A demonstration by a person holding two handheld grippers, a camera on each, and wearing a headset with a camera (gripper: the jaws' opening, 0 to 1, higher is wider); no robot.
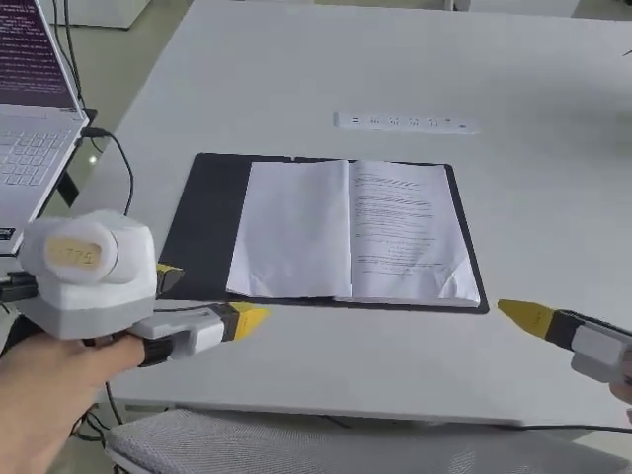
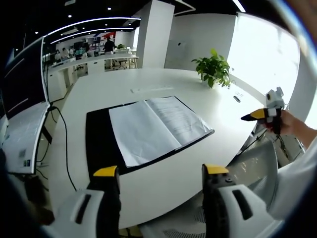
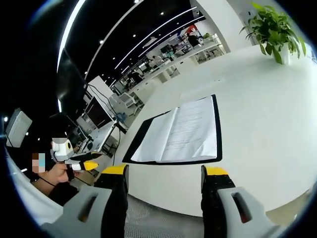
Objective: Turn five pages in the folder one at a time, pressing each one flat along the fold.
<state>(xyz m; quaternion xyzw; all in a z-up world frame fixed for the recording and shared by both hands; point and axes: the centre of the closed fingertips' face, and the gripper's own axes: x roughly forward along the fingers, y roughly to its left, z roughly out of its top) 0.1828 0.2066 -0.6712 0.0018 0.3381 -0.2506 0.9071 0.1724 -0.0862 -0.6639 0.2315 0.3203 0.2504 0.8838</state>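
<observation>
Folder (image 1: pixel 202 227): lies open and flat on the table, in the middle of the head view. The black inner cover is bare along its left side.
Blank page (image 1: pixel 291 227): left of the fold, white, lying down on the cover.
Printed page (image 1: pixel 400 222): right of the fold, lines of text, lying flat.
Fold (image 1: pixel 349 227): runs top to bottom between the two pages. Neither gripper touches it.
Left gripper (image 2: pixel 160 170): jaws spread wide with yellow tips, nothing between them. It hovers at the lower left of the head view, just off the folder's near left corner.
Hand (image 1: pixel 44 395): lower left corner of the head view, wrapped around the left gripper's grip.
Right gripper (image 3: pixel 166 170): jaws spread and holding nothing. Its yellow tip shows at the lower right of the head view, near the folder's right corner but apart from it.
Table (image 1: pixel 296 79): white and round-edged.
Laptop (image 1: pixel 30 138): upper left of the head view, open, screen lit.
Cable (image 1: pixel 126 163): black, curving down from the laptop's side.
Power strip (image 1: pixel 405 122): white, above the folder in the head view, clear of it.
Plant (image 2: pixel 214 69): upper right of the left gripper view, at the table's far side.
Chair (image 1: pixel 296 439): grey, along the bottom of the head view.
</observation>
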